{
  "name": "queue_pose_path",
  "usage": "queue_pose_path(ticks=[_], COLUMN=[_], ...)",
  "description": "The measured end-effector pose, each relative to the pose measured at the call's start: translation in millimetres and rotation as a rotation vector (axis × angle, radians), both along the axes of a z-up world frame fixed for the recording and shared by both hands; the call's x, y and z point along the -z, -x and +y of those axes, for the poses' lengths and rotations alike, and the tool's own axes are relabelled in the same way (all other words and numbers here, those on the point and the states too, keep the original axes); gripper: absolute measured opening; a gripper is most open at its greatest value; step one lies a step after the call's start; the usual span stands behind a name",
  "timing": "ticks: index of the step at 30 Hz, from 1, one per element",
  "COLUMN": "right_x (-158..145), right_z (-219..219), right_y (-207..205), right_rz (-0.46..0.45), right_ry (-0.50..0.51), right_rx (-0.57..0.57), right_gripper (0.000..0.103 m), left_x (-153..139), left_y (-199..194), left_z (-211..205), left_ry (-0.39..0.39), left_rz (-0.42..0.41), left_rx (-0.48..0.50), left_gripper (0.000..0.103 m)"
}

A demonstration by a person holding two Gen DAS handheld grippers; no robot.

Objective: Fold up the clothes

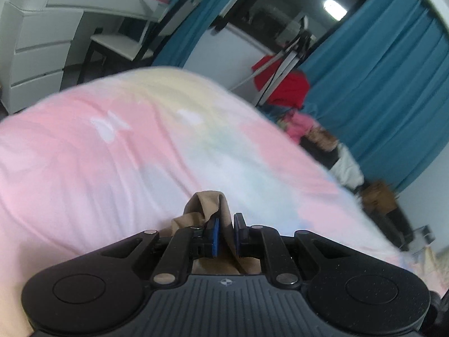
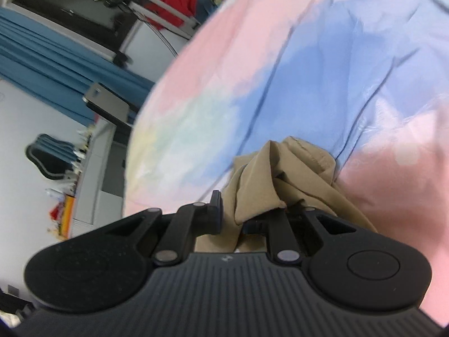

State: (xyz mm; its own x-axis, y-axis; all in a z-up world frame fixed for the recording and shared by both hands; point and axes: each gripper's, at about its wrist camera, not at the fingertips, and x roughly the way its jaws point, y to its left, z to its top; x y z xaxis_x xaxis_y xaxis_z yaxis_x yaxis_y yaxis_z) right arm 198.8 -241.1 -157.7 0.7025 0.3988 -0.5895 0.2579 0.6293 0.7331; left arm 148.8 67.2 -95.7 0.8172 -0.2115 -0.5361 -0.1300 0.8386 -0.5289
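Pinching crumpled tan fabric [image 2: 283, 179]: 2 tools.

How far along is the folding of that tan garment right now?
Done: no finished fold shows. In hand: the left gripper and the right gripper each pinch bunched tan garment above the pastel bedspread. Left: spreading it flat and making the folds. The clothes pile beyond the bed looks unfolded.

The tan garment [image 2: 283, 179] drapes over the right gripper's [image 2: 241, 210] right finger, hiding it; the bedspread [image 1: 112, 146] is motion-blurred.
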Motion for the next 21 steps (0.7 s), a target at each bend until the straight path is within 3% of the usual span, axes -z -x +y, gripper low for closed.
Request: queue_pose_path(ticks=[8, 10, 11, 12, 15, 17, 18, 21], right_x=[18, 18, 17, 15, 4, -6, -11, -27], right_z=[0, -2, -2, -2, 4, 10, 12, 20], right_y=[-19, -18, -16, -15, -5, 2, 6, 20], right_rz=[0.033, 0.021, 0.005, -0.011, -0.079, -0.119, -0.138, -0.197], right_ry=[0.009, -0.001, -0.009, -0.018, -0.016, 0.01, 0.025, 0.114], right_rx=[-0.053, -0.071, -0.087, -0.102, -0.13, -0.152, -0.157, -0.168], right_gripper=[0.019, 0.024, 0.034, 0.049, 0.078, 0.086, 0.085, 0.085], left_x=[8, 8, 9, 9, 0, -9, -13, -23], left_y=[-9, -10, -10, -10, -3, 8, 13, 28], left_z=[-6, -8, -8, -9, -14, -19, -22, -31], left_ry=[-0.078, -0.097, -0.107, -0.117, -0.157, -0.203, -0.226, -0.304], left_rz=[-0.003, -0.006, -0.008, -0.009, -0.032, -0.069, -0.087, -0.122], left_rx=[0.036, 0.045, 0.049, 0.054, 0.076, 0.089, 0.096, 0.141], left_gripper=[0.011, 0.015, 0.016, 0.026, 0.061, 0.078, 0.087, 0.095])
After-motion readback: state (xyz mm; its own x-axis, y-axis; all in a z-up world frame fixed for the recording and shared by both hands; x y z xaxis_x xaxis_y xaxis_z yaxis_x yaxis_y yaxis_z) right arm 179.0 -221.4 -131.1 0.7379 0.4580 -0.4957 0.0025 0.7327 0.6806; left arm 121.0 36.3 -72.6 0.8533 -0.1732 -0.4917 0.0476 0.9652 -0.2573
